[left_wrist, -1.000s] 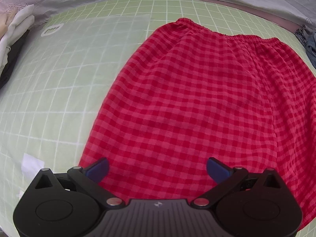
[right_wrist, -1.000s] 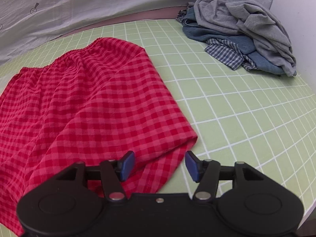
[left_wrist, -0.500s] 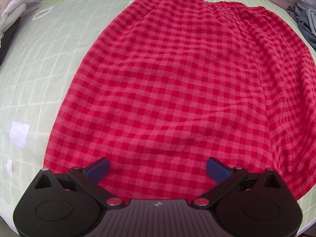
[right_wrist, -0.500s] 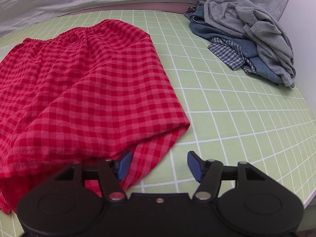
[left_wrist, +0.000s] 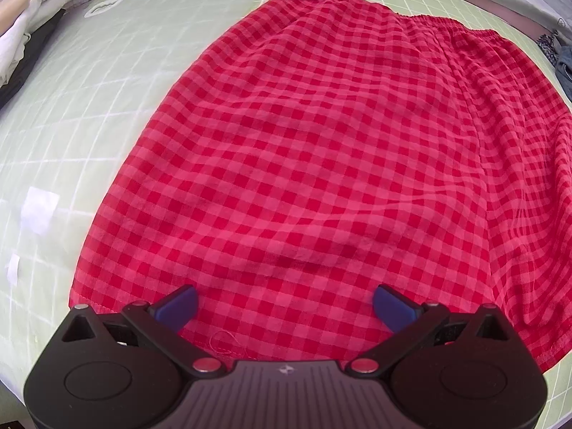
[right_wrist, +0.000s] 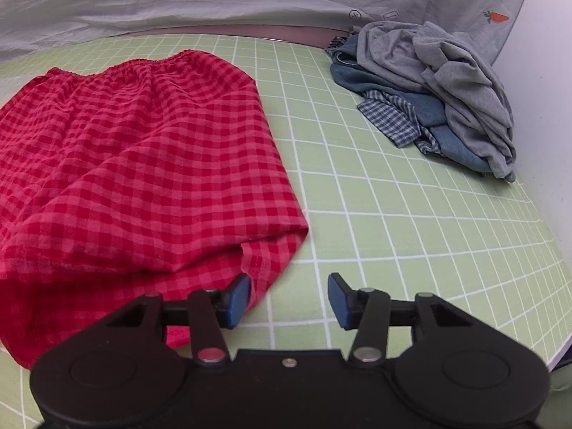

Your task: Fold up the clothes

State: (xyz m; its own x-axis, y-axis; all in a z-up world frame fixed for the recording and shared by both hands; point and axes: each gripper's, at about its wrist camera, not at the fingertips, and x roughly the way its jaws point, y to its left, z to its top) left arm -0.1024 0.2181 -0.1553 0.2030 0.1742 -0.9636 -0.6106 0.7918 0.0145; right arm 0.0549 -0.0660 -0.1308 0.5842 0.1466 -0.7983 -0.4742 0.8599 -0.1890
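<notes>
- red gingham shorts (left_wrist: 321, 164) lie flat on the green grid mat (right_wrist: 411, 221) on the table, elastic waistband (left_wrist: 411, 18) at 12 o'clock, hem toward the camera at 6.
- thin woven cotton by the look: light, floppy, no stiffness; likely to sag and drag when lifted, and a pinch may take only one layer.
- left gripper (left_wrist: 284, 305) spread wide over the hem at 6 o'clock, holding nothing.
- right gripper (right_wrist: 289, 298) closing, nothing clamped; hem corner (right_wrist: 264, 261) touches its left pad.
- best hold: both hem corners, both layers.
- unfolded clothes pile (right_wrist: 429, 96) at 2 o'clock, well apart.
</notes>
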